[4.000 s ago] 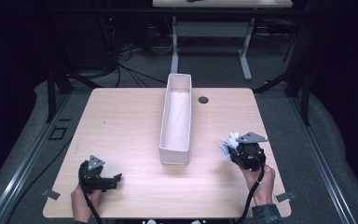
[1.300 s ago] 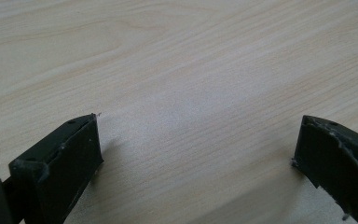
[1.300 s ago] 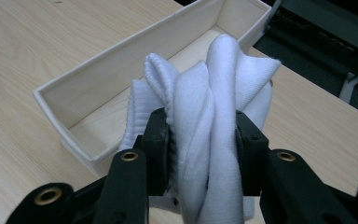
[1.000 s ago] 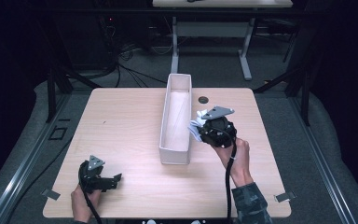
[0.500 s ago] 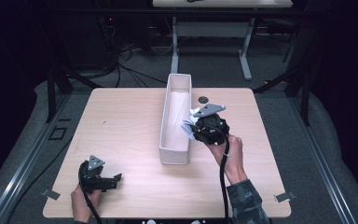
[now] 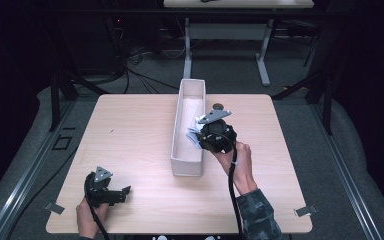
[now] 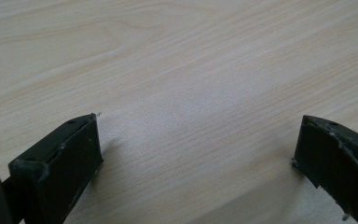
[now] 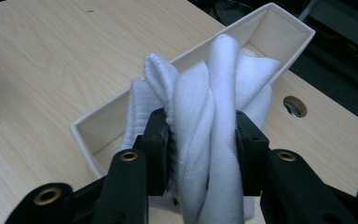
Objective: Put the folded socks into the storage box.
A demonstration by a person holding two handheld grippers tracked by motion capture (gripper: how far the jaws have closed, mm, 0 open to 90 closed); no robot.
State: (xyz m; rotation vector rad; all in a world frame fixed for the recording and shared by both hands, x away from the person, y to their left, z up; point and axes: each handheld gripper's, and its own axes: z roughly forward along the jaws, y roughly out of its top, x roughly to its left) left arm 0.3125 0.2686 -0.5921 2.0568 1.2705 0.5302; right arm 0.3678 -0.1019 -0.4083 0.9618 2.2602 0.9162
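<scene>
White cloth (image 8: pixel 209 121): clamped in right tool (image 8: pixel 200 140), held over long box (image 6: pixel 187 150); left tool (image 7: pixel 196 154) spread wide, nothing held, on tabletop (image 6: pixel 130 130).

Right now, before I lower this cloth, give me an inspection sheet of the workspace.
Surface: light wooden table, bare wood with a round cable hole near its far edge.
Job's things: folded white terry cloth, held above the long narrow white open box, at the box's right wall.
Clutter: nothing seen.
Grippers: right gripper, jaws shut on the cloth; left gripper, jaws open over bare wood at the near left corner.
Cables: a black cable runs along the right forearm; loose cables on the floor beyond.
Surroundings: grey floor, second table's legs behind.
</scene>
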